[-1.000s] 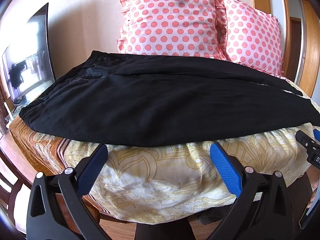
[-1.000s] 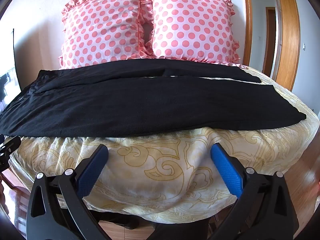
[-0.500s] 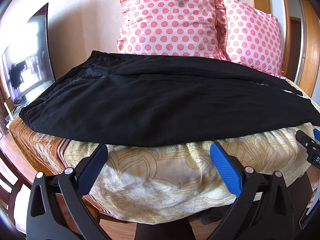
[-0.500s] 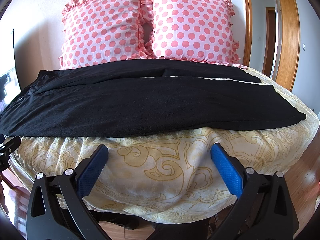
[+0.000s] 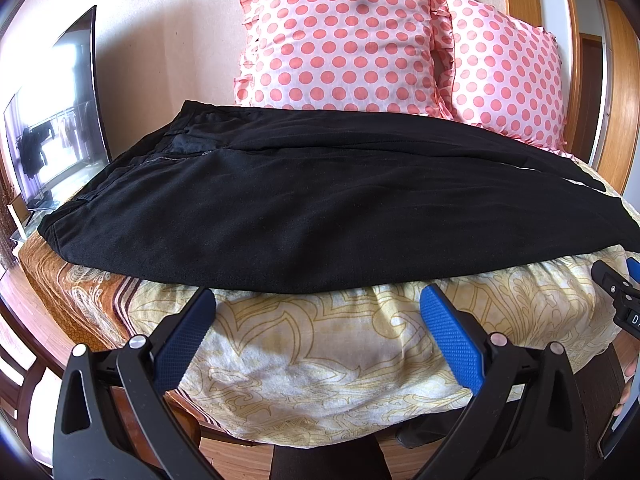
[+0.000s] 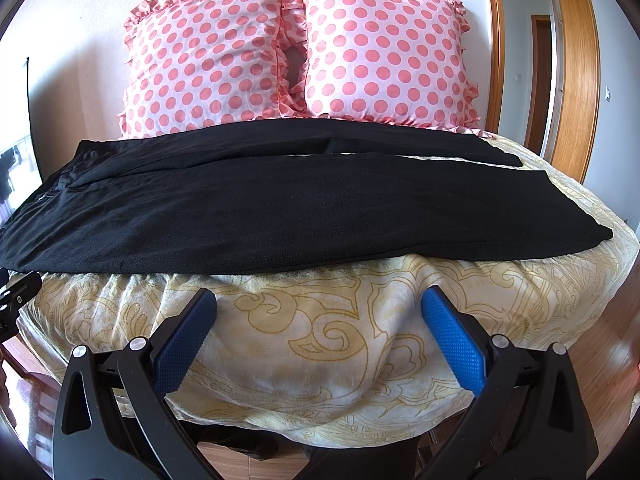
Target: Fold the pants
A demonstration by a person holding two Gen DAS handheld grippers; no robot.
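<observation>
Black pants (image 5: 288, 208) lie flat across a bed, waistband at the left, legs running right; they also show in the right wrist view (image 6: 224, 220), leg ends at the right. My left gripper (image 5: 318, 300) is open and empty, just short of the pants' near edge, toward the waist end. My right gripper (image 6: 320, 300) is open and empty, in front of the near edge, toward the leg end. Both hover over the bed's front side.
The bed has a yellow patterned sheet (image 6: 320, 336) that hangs over the front. Two pink polka-dot pillows (image 6: 296, 52) lean on the wall behind the pants. A television (image 5: 60, 120) stands at the left. Wooden door frames (image 6: 576, 80) are at the right.
</observation>
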